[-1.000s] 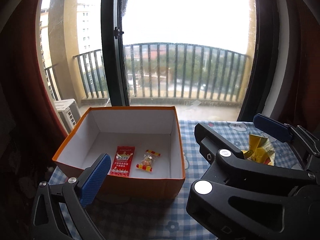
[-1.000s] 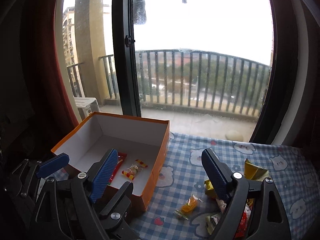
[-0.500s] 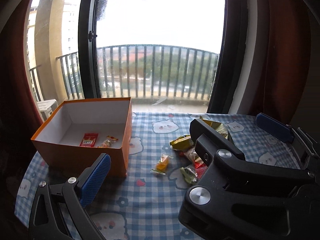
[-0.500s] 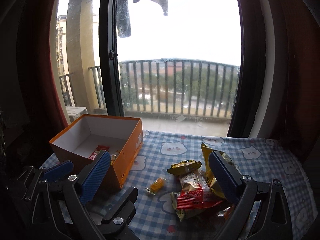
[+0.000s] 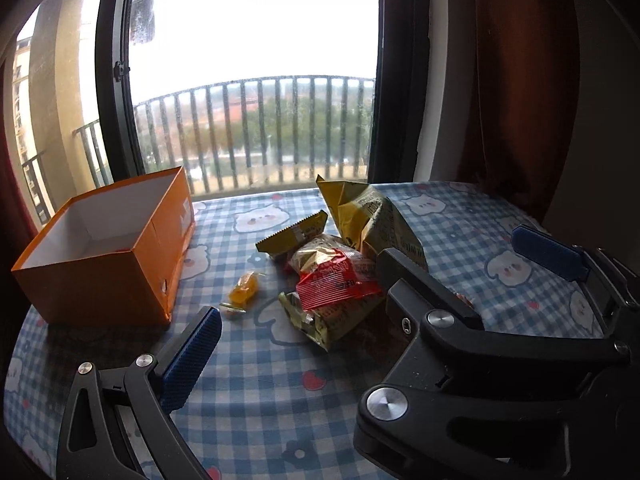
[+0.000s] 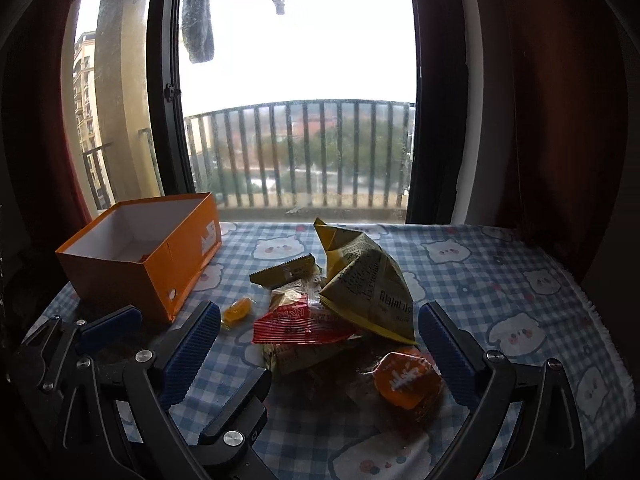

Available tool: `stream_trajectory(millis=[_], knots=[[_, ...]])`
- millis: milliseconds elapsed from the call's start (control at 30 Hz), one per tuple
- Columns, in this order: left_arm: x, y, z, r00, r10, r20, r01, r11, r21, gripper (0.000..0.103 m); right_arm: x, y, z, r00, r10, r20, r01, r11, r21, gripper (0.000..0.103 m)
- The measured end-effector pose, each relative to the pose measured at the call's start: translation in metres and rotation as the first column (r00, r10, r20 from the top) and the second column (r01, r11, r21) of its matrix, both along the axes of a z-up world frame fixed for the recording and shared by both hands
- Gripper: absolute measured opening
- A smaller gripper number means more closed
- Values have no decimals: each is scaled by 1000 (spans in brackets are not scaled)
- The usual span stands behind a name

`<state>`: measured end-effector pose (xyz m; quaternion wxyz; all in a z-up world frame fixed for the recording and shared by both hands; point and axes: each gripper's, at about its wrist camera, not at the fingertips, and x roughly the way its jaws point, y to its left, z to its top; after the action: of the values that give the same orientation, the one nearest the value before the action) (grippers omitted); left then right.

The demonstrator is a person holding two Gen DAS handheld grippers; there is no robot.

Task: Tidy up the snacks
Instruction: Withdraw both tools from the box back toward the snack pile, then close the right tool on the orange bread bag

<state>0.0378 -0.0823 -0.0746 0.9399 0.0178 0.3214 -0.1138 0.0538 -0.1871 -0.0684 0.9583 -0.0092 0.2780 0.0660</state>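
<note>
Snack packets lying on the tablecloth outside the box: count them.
6 visible: yellow bag at the back, gold packet on its left, red packet in front, olive packet beneath, orange candy near the box, orange cup nearest. The pile may hide others.

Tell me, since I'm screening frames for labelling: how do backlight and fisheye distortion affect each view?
Left wrist view: the window is blown out white, the balcony railing bows, and the orange box stays readable. Right wrist view: same glare, dark curtains, and the round orange snack sits in shadow, dim.
</note>
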Motion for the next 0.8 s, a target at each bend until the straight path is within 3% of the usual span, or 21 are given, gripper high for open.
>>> stream_trajectory(millis=[433, 800], knots=[[22, -27, -66, 989, 7, -147, -7, 1000, 5, 102, 19, -34, -72, 988, -70, -140, 77, 996, 47, 100], [43, -45, -99, 970, 19, -244, -12, 999, 31, 102, 45, -56, -109, 960, -147, -240, 148, 989, -14, 100]])
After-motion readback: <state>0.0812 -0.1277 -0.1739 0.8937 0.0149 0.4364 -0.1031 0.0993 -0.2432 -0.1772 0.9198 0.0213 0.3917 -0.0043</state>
